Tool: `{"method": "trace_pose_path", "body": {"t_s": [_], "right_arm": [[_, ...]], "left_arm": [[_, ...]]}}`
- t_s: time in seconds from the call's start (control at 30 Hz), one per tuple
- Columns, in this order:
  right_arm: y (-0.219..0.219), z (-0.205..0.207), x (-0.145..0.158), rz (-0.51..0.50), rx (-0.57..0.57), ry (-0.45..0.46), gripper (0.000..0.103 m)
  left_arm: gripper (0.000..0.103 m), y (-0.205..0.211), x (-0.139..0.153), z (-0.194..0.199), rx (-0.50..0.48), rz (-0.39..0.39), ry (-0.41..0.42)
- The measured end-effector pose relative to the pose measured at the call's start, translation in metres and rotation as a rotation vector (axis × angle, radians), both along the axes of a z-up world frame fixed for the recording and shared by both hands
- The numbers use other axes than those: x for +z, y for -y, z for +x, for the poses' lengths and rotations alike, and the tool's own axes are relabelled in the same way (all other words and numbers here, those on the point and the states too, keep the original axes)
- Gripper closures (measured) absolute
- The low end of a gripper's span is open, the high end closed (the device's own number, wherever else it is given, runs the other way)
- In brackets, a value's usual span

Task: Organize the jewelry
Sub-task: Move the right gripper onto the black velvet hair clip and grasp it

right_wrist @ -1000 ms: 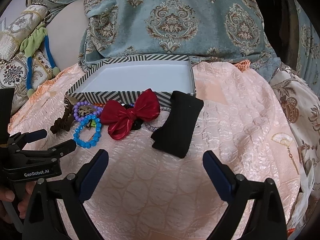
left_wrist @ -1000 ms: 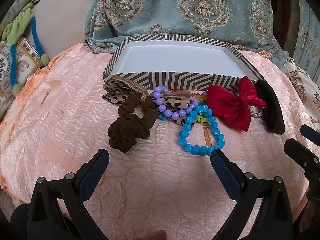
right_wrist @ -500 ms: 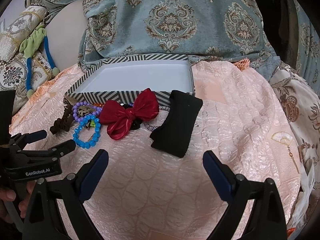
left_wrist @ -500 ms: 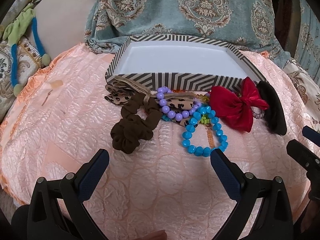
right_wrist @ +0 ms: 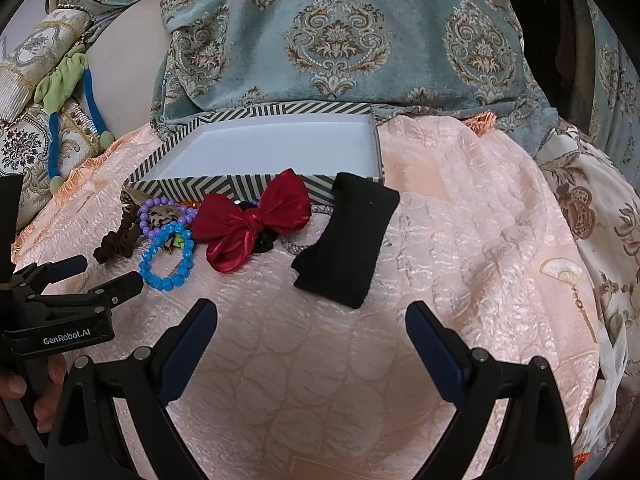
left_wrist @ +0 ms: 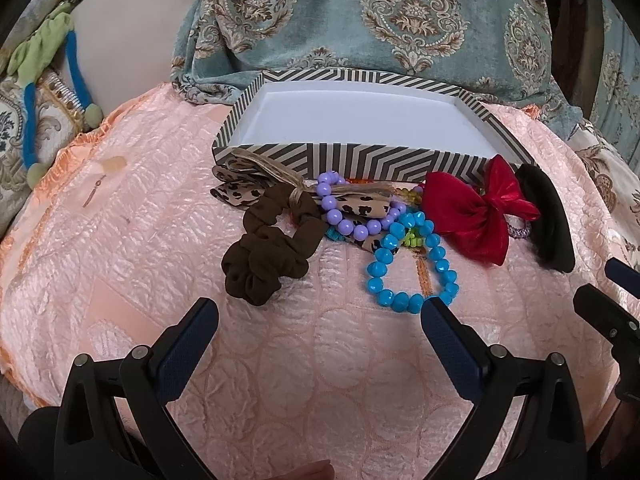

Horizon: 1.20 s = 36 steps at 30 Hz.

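Left wrist view: the left gripper (left_wrist: 318, 322) hangs spread wide, holding nothing; ahead, the striped box (left_wrist: 352, 160) shows only its white floor. Right wrist view: the right gripper (right_wrist: 310, 326) gapes too; the black hair piece (right_wrist: 348, 240) lies just ahead, long axis running away toward the box.

Soft even daylight, faint shadows; sharp centre, strong fisheye bending, black vignette at corners.

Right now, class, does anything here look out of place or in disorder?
Yes. The striped box holds nothing, while the accessories lie heaped against its front wall: the purple bead bracelet overlaps the leopard-print bow, and the blue bead bracelet touches both. Nothing looks damaged.
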State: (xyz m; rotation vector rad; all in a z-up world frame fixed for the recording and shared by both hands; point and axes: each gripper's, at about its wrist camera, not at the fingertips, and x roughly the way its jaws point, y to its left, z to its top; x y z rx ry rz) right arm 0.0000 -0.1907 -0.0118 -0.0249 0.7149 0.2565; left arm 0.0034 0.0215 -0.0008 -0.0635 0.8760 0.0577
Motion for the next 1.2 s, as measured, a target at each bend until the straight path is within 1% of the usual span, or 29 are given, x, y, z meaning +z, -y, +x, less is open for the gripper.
{"method": "trace_pose_path", "body": {"t_s": [0.4, 0.57, 0.63, 0.7, 0.77, 0.87, 0.93, 1.1, 1.2], "right_arm": [[0.003, 0.004, -0.005, -0.013, -0.021, -0.029, 0.006], [0.004, 0.004, -0.006, -0.012, -0.018, -0.033, 0.006], [0.001, 0.006, -0.010, -0.025, -0.011, -0.054, 0.006], [-0.003, 0.009, -0.019, -0.055, -0.004, -0.099, 0.006], [-0.006, 0.012, -0.027, -0.084, 0.000, -0.140, 0.006], [-0.007, 0.012, -0.029, -0.099, 0.003, -0.142, 0.006], [-0.008, 0.012, -0.033, -0.110, 0.007, -0.148, 0.005], [-0.011, 0.013, -0.038, -0.131, 0.012, -0.143, 0.001], [-0.010, 0.013, -0.040, -0.129, 0.018, -0.153, 0.000]], "left_arm": [[0.014, -0.003, -0.003, 0.002, 0.017, -0.025, -0.011], [0.014, -0.017, -0.005, 0.004, 0.076, -0.062, -0.024], [0.014, -0.023, -0.008, 0.006, 0.095, -0.077, -0.040], [0.014, -0.025, -0.014, 0.007, 0.110, -0.071, -0.066], [0.014, -0.024, -0.014, 0.007, 0.106, -0.062, -0.066], [0.014, -0.020, -0.019, 0.008, 0.097, -0.031, -0.087], [0.013, -0.017, -0.021, 0.007, 0.091, -0.004, -0.086], [0.013, -0.020, -0.023, 0.004, 0.082, -0.021, -0.073], [0.013, -0.021, -0.024, -0.001, 0.040, -0.007, -0.051]]}}
